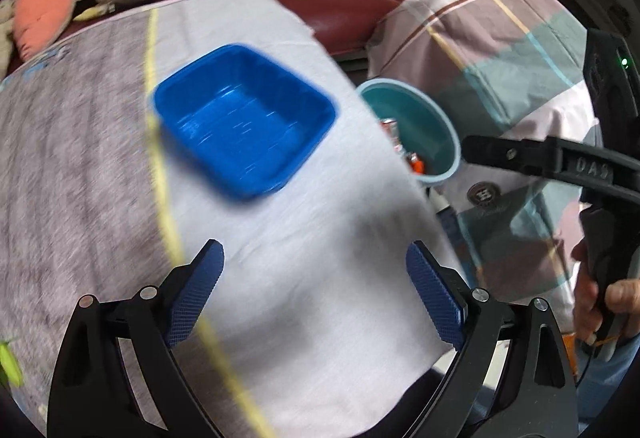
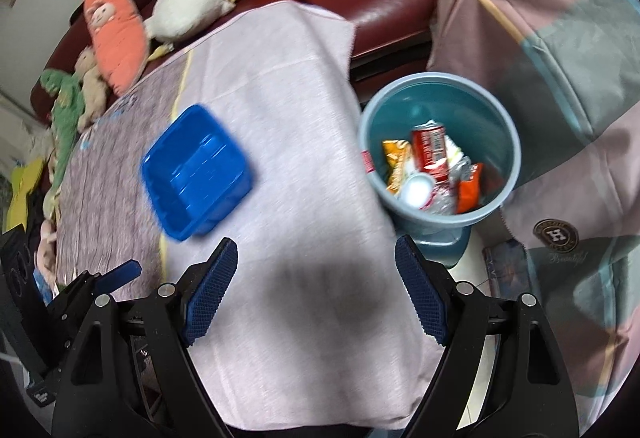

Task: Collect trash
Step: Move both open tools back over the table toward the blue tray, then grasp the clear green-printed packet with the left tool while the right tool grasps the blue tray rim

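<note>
dark red leather sofa (image 2: 360, 2)

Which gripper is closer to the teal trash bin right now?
Right. The right gripper hangs open over the cloth, just beside the trash bin. The left gripper, also open, sits farther back over the table, nearer the blue tray.

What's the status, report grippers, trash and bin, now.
Left gripper and right gripper open, fingers empty. Blue tray on cloth empty. Can and wrappers already in teal bin. Nothing in the way.
</note>
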Demonstrator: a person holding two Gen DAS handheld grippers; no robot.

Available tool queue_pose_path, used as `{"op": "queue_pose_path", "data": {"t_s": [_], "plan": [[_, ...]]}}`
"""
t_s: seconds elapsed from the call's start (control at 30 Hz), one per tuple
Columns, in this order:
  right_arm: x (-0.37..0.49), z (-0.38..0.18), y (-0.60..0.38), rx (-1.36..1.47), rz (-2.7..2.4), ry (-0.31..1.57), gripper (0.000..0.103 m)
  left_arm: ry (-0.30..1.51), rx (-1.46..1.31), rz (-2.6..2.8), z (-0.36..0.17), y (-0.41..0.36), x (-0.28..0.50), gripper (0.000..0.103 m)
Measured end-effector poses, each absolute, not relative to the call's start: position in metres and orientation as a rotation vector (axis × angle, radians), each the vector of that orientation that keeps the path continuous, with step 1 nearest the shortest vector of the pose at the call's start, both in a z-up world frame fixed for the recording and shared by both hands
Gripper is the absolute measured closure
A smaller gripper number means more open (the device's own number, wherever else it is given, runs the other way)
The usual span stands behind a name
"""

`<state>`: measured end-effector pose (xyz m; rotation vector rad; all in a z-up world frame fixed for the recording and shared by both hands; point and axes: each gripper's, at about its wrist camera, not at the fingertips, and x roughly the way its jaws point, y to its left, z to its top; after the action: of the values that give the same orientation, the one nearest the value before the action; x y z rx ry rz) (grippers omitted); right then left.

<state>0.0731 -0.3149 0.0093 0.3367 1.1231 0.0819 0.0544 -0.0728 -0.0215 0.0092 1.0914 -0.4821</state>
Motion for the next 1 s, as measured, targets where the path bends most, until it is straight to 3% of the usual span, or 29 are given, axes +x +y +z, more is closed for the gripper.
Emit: {"op": "queue_pose_path", "data": {"t_s": [0.6, 0.93, 1.0], "plan": [[0.053, 0.009, -0.196, 0.215, 0.225, 1.180, 0.025, 1.123, 0.027, -0.291, -0.043, 0.107, -0.019, 0.010], [0.052, -0.010, -0.161, 0.156, 0.231, 1.251, 0.025, 1.177, 0.057, -0.284, -0.078, 0.140, -0.033, 0.011], [0.053, -0.012, -0.160, 0.153, 0.224, 1.256, 0.025, 1.173, 0.054, -0.281, -0.082, 0.141, -0.033, 0.044]]}}
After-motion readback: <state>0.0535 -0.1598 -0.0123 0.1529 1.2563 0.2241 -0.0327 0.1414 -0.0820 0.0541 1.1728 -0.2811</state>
